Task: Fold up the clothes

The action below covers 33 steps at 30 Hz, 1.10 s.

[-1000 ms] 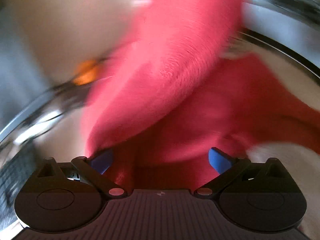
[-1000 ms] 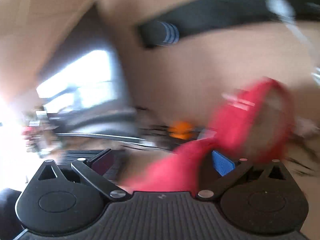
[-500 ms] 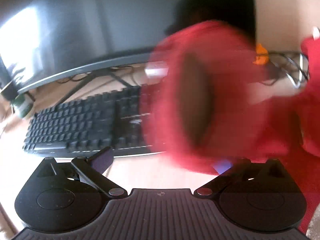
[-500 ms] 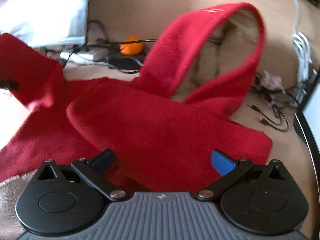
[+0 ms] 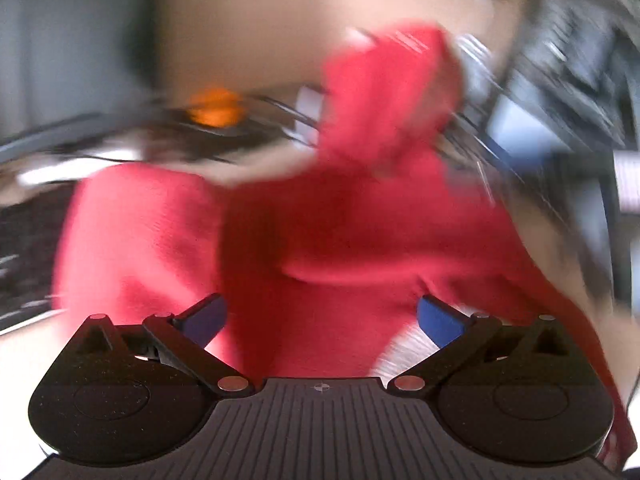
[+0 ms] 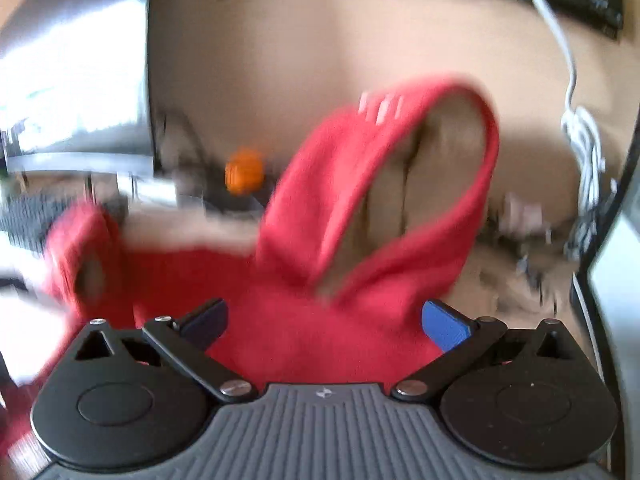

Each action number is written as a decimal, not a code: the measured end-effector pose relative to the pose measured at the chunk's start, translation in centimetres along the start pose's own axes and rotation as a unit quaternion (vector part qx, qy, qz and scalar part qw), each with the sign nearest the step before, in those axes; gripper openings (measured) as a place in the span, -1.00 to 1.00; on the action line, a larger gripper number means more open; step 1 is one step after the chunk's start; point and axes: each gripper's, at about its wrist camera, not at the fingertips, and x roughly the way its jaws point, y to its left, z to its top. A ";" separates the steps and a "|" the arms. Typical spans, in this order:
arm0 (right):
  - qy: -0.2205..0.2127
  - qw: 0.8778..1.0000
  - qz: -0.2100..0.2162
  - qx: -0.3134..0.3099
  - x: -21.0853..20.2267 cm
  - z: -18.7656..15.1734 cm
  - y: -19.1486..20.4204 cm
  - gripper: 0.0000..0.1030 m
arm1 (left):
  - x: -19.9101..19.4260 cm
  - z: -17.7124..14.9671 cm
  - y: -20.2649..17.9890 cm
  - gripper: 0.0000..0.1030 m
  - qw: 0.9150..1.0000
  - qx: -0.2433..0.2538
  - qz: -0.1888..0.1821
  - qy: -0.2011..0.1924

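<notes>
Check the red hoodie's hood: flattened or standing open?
Open. In the right wrist view the hood rises off the hoodie, tan lining showing.

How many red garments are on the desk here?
1: a single red hoodie spread just ahead of both hand-held grippers, its hood standing up behind. Blur may hide more.

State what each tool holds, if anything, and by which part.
Nothing is held: the left tool and right tool are both open over the red hoodie.

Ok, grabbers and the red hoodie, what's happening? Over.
Left gripper open, right gripper open. Red hoodie spread on desk, unfolded. Cables and orange object nearby.
</notes>
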 end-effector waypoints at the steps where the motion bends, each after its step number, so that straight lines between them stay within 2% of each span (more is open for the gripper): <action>1: -0.014 1.000 0.013 0.014 -0.1 1.6 -0.8 1.00 | 0.9 -0.3 -1.2 1.00 1.000 0.018 -0.013 0.010; 4: -0.050 0.994 0.047 0.081 0.9 6.2 -3.5 1.00 | 1.6 -1.5 -2.2 1.00 0.999 0.019 -0.008 0.030; 5: -0.056 0.991 0.056 0.104 1.7 7.3 -4.4 1.00 | 1.9 -1.5 -1.8 1.00 0.999 0.012 0.004 0.031; 8: -0.050 0.984 0.068 0.155 4.6 10.0 -6.8 1.00 | 1.3 -0.8 0.7 1.00 0.998 -0.019 0.053 0.008; 10: -0.037 0.985 0.066 0.158 6.3 11.0 -7.3 1.00 | 0.1 0.2 2.9 1.00 0.991 -0.046 0.126 -0.020; 11: -0.032 0.985 0.065 0.154 7.1 11.4 -7.5 1.00 | -0.8 0.6 4.3 1.00 0.983 -0.064 0.169 -0.036; 13: -0.041 0.990 0.054 0.122 7.3 11.9 -6.8 1.00 | -2.6 1.0 7.0 1.00 0.961 -0.110 0.246 -0.060; 15: -0.053 0.994 0.041 0.087 7.3 12.5 -6.1 1.00 | -4.5 1.0 9.6 1.00 0.933 -0.166 0.311 -0.075; 17: -0.061 0.996 0.034 0.060 7.3 13.1 -5.3 1.00 | -6.6 0.6 10.5 1.00 0.918 -0.194 0.332 -0.099; 19: -0.068 0.996 0.029 0.040 7.3 13.8 -4.5 1.00 | -8.2 0.4 9.5 1.00 0.933 -0.193 0.278 -0.122; 21: -0.074 0.996 0.030 0.028 6.9 13.9 -4.0 1.00 | -8.3 0.1 7.7 1.00 0.962 -0.175 0.175 -0.113; 23: -0.082 0.995 0.044 0.023 6.1 14.5 -3.1 1.00 | -6.4 -0.3 5.4 1.00 0.983 -0.151 0.070 -0.073; 24: -0.085 0.995 0.051 0.021 5.8 14.8 -2.6 1.00 | -5.1 -0.7 4.2 1.00 0.989 -0.139 0.028 -0.046; 25: -0.090 0.994 0.060 0.014 5.3 15.1 -2.0 1.00 | -3.7 -1.1 3.1 1.00 0.992 -0.122 0.003 -0.020; 26: -0.095 0.993 0.069 0.007 4.8 15.4 -1.3 1.00 | -2.4 -1.7 1.8 1.00 0.995 -0.100 -0.009 0.001; 28: -0.106 0.991 0.079 -0.018 3.9 15.9 0.1 1.00 | -0.5 -2.6 -0.2 1.00 0.997 -0.065 0.000 0.034; 33: -0.134 0.978 0.122 -0.102 1.5 17.0 4.4 1.00 | -0.9 -4.5 -0.4 1.00 0.996 -0.072 0.014 0.050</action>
